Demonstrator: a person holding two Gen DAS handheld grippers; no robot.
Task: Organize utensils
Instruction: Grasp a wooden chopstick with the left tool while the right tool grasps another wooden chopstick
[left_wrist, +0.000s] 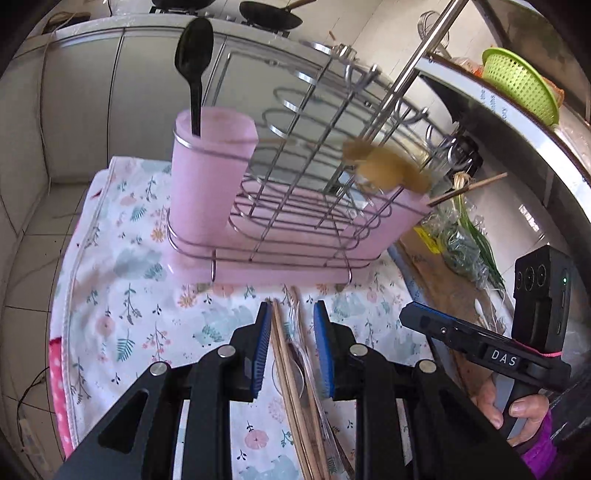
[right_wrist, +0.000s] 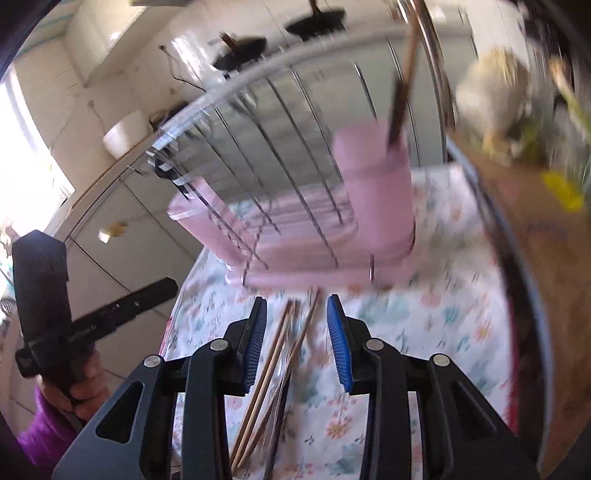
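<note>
Between the blue ribbed pads of my left gripper (left_wrist: 291, 317) lies a bundle of wooden chopsticks (left_wrist: 286, 365), slim and pale brown, with a clear plastic spoon among them; the fingers stand parted with slack on both sides, the left pad close against the sticks, the right pad apart from them, gripping nothing. Beyond the fingertips sits the pink plastic drainer rack (left_wrist: 280, 221), smooth-walled and matte, wrapped in a cage of thin chromed wire with upright loops; its tall oval cup (left_wrist: 210, 166), ahead and left of my fingers, holds a glossy black spoon (left_wrist: 194, 70) standing bowl-up. Everything rests on a floral cloth (left_wrist: 122, 266), white cotton printed with pale blue and pink blooms. To the right of my fingers I see my right gripper's black body (left_wrist: 480, 343) in a hand.

From the right wrist view, badly smeared by motion, my right gripper (right_wrist: 297, 321) is likewise spread wide and empty; the same chopsticks (right_wrist: 273, 369) run between its pads, and I cannot tell whether they touch either one. The rack (right_wrist: 288, 240) sits just past the fingertips, its cup (right_wrist: 376, 192) ahead and to the right.
</note>
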